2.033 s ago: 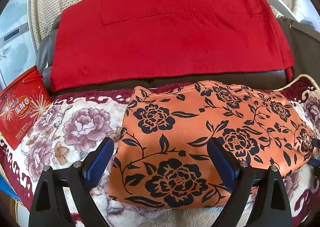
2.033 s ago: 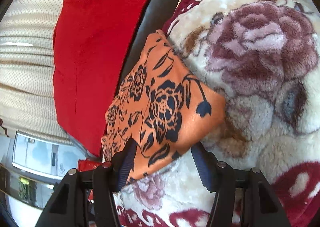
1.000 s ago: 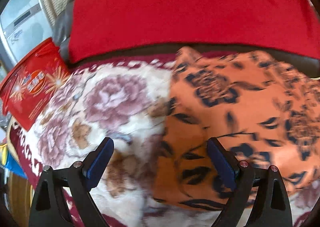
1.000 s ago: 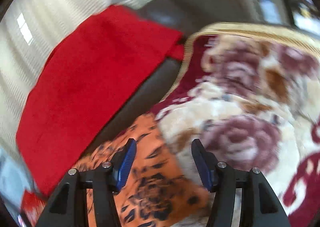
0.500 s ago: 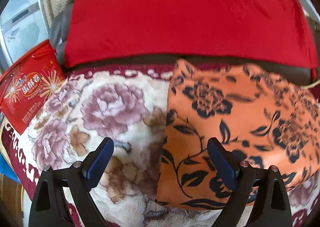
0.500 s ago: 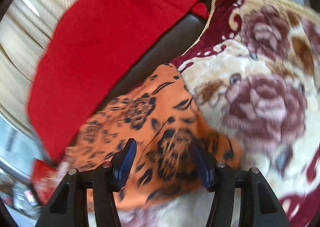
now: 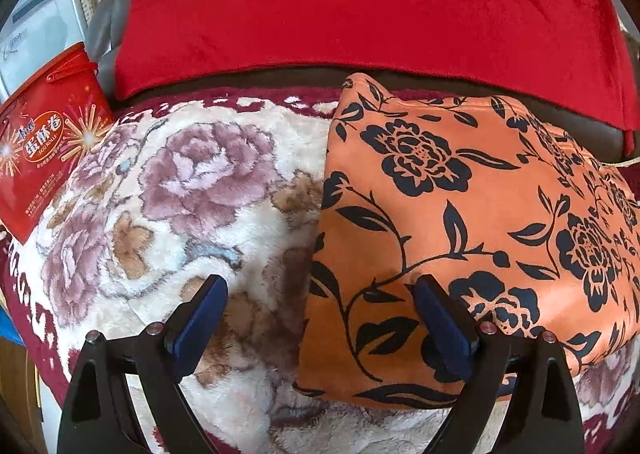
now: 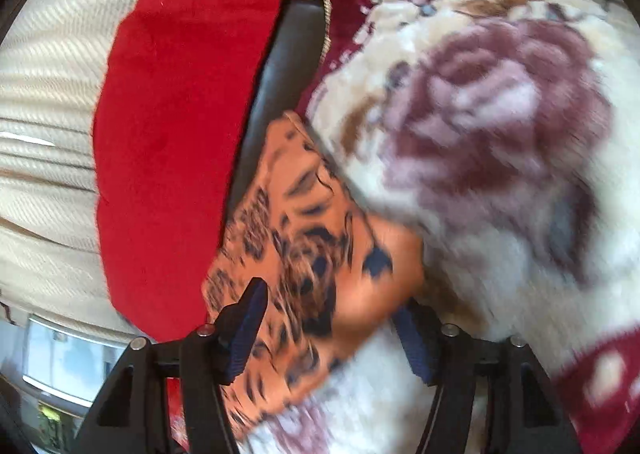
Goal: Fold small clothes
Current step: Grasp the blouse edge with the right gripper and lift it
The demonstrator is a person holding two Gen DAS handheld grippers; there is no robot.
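A folded orange garment with black flowers [image 7: 472, 230] lies on a plush floral blanket [image 7: 168, 214]. My left gripper [image 7: 320, 318] is open above the garment's left edge; its right finger is over the cloth, its left finger over the blanket. In the right wrist view the same garment [image 8: 316, 254] is blurred, and my right gripper [image 8: 332, 326] is open with the garment's near corner between its fingers. Neither gripper holds anything.
A red cloth [image 7: 360, 10] drapes over the dark sofa back [image 7: 280, 76] behind the blanket. A red snack bag [image 7: 44, 142] stands at the left edge. A cream curtain [image 8: 52, 102] hangs behind the sofa.
My left gripper has shifted left, from the garment's middle to its left edge. My right gripper swung away from the garment's corner and has come back down over it.
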